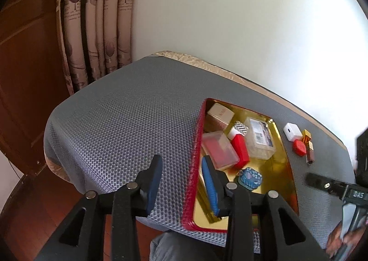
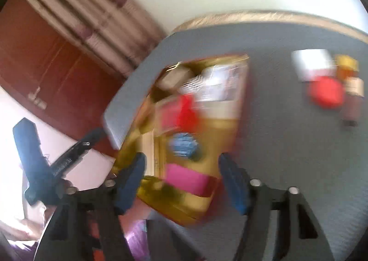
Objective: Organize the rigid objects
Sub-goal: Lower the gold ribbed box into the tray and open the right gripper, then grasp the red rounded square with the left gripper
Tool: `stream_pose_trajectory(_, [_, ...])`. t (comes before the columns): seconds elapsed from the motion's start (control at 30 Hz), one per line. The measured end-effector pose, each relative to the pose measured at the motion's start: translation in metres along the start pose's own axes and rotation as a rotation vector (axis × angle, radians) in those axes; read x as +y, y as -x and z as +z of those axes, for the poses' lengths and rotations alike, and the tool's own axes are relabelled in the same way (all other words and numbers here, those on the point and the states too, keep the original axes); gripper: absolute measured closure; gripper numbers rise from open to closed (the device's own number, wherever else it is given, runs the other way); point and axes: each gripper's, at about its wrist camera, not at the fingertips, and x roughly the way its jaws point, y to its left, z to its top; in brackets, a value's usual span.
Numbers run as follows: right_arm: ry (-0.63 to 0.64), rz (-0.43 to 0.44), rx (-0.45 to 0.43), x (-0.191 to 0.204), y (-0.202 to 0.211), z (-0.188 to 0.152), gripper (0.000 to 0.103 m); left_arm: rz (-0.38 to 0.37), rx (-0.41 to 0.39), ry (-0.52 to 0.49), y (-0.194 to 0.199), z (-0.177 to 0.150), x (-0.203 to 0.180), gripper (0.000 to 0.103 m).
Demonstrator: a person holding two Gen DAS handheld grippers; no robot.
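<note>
Grey mesh matting covers the table (image 1: pixel 128 118) set against a white wall, with patterned curtains (image 1: pixel 96 21) behind. On it sits a red-rimmed gold tray (image 1: pixel 192 178) already holding several boxes, among them a clear red case (image 1: pixel 219 149) and a blue patterned disc (image 1: pixel 249 178). Outside the tray, to its right, a white adapter (image 1: pixel 292 131), a red cap (image 1: pixel 299 147) and a small brown tube (image 1: pixel 309 151) lie clustered together. The left gripper (image 1: pixel 181 185) has its fingers spread, straddling the tray's near-left rim and holding nothing. The right gripper (image 2: pixel 184 182), blurred in its own view, also shows fingers apart over the tray's near end. The loose cluster lies up and to the right of those fingers, so the right gripper looks nearer to it; the tube's long axis runs roughly away from the camera.
</note>
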Motion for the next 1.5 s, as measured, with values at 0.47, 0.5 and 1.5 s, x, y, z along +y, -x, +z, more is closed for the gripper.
stream_pose_trajectory(0.47, [-0.179,-0.640,-0.084,-0.235,0.077,-0.047,0.008,-0.325,0.116,-0.226,0.019,0.018,-0.123,0.055])
stream_pose_trajectory(0.5, [-0.193,-0.634,-0.080,-0.241,0.074,-0.051,0.005,-0.362,0.147,-0.244,0.014,0.023,-0.140,0.054])
stream_pose_trajectory(1.5, [-0.129,-0.374,-0.115,-0.224,0.075,-0.054,0.002,-0.270,0.591,-0.347,-0.221,0.040,-0.317,0.050])
